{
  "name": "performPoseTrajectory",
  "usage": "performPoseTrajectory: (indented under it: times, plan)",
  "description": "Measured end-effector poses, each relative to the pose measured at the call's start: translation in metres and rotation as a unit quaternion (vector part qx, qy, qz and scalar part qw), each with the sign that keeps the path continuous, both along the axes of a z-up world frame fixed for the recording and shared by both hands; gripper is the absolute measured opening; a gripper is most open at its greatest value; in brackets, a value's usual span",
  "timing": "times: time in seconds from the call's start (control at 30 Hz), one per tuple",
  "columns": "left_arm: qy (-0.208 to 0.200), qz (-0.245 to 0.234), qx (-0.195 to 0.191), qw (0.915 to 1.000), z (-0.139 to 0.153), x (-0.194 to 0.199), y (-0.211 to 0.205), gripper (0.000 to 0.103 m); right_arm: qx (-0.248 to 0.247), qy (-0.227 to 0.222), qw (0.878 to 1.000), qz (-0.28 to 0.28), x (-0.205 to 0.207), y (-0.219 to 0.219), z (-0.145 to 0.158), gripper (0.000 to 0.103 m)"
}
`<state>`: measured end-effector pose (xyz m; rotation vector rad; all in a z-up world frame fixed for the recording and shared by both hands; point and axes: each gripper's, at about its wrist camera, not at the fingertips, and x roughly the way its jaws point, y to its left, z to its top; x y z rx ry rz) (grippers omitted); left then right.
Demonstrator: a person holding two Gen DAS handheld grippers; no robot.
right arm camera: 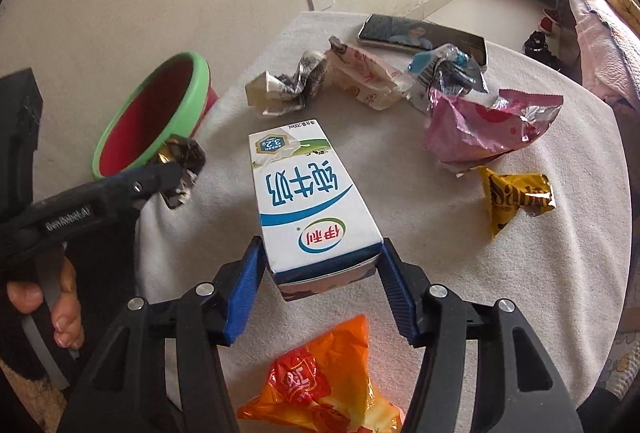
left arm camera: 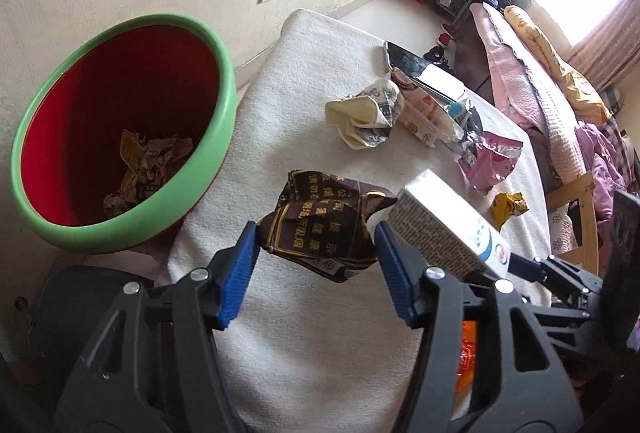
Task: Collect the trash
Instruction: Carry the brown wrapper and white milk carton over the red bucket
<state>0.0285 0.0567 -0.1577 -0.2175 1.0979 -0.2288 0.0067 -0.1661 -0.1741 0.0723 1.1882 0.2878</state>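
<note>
My left gripper (left arm camera: pixel 318 245) is shut on a crumpled brown cigarette pack (left arm camera: pixel 324 229), held above the table to the right of the bin (left arm camera: pixel 120 137), a red bin with a green rim that holds some trash. The pack also shows in the right wrist view (right arm camera: pixel 182 169), beside the bin (right arm camera: pixel 160 113). My right gripper (right arm camera: pixel 322 267) is shut on a white and blue milk carton (right arm camera: pixel 308 201), lifted over the table; the carton also shows in the left wrist view (left arm camera: pixel 448 225).
On the white-clothed table (right arm camera: pixel 440 253) lie a crumpled paper wrapper (right arm camera: pixel 288 85), a pink foil bag (right arm camera: pixel 484 129), a yellow wrapper (right arm camera: pixel 512 197), an orange bag (right arm camera: pixel 328 381), a pale snack bag (right arm camera: pixel 368 77) and a phone (right arm camera: pixel 420 33). A bed (left arm camera: pixel 560 105) stands to the right.
</note>
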Motion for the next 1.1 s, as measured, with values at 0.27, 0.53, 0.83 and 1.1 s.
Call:
performPoseTrajectory:
  times: [0.27,0.53,0.83,1.1]
  plan:
    - [0.012,0.024,-0.003,0.9996,-0.005,0.001,0.017,0.057,-0.048,0.003,0.998,0.041,0.009,0.029,-0.016,0.061]
    - [0.008,0.031,-0.001,0.9995,-0.004,0.001,0.022,0.057,-0.036,0.003,0.998,0.048,0.008,0.033,-0.019,0.053]
    - [-0.008,0.036,0.007,0.9993,0.005,0.004,0.026,0.056,0.019,-0.030,0.999,0.037,0.015,0.037,0.017,0.053]
    - [-0.023,0.052,0.020,0.9982,0.014,0.007,0.042,0.056,0.043,-0.049,0.996,0.057,0.023,0.063,0.037,0.053]
